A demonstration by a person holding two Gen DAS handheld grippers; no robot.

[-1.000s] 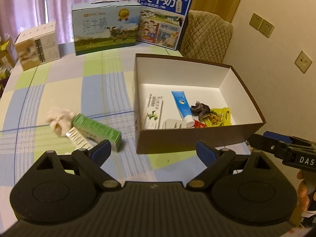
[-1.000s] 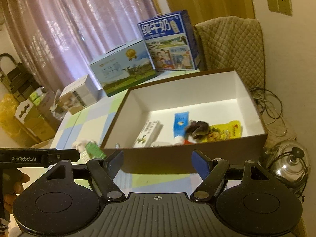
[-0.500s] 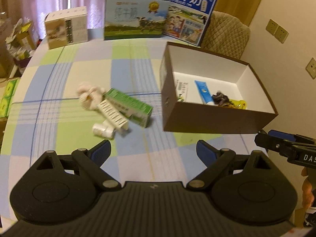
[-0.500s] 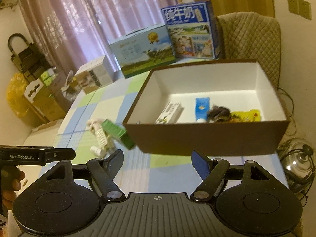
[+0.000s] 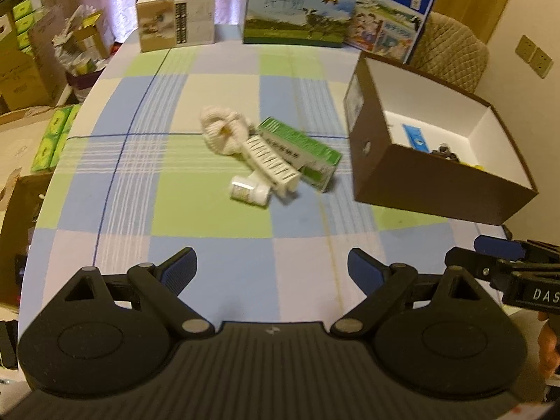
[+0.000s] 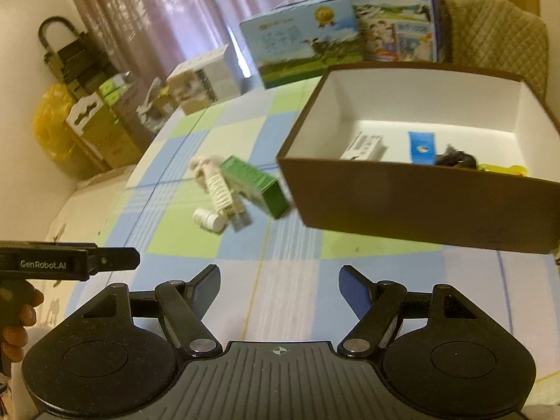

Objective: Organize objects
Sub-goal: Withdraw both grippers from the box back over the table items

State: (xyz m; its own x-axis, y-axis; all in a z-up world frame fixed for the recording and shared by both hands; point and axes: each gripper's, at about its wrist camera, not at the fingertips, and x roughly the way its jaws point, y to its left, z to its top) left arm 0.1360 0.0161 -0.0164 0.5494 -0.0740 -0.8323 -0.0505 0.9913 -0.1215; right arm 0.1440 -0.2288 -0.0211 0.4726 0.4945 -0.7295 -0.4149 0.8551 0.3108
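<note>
In the left wrist view, your left gripper [image 5: 272, 266] has pulled back and swung left over the last second: the brown box [image 5: 434, 183], which filled the frame centre, now sits at the right, and the loose pile on the checked tablecloth [image 5: 196, 203] lies straight ahead. Its fingers are spread wide with nothing between them. That suggests you have finished with the box and are lining up on the next item to collect. The green carton [image 5: 304, 150] lies flat just left of the box, its long axis running from far-left to near-right, one end pointing toward the box's near corner. The white ribbed piece [image 5: 271, 162] lies against its near side on nearly the same diagonal, a small white bottle [image 5: 249, 193] at its near end and a cream cloth bundle [image 5: 224, 129] at its far end.

In the right wrist view, your right gripper [image 6: 280, 288] has also drawn away from the box [image 6: 420, 203] and hangs released, holding nothing, low over the near edge of the table. Here the carton [image 6: 255, 185] runs from far-left to near-right, its dark green end face toward you. Inside the box lie a white carton [image 6: 364, 146], a blue tube [image 6: 421, 147] and a yellow packet [image 6: 500, 169].
</note>
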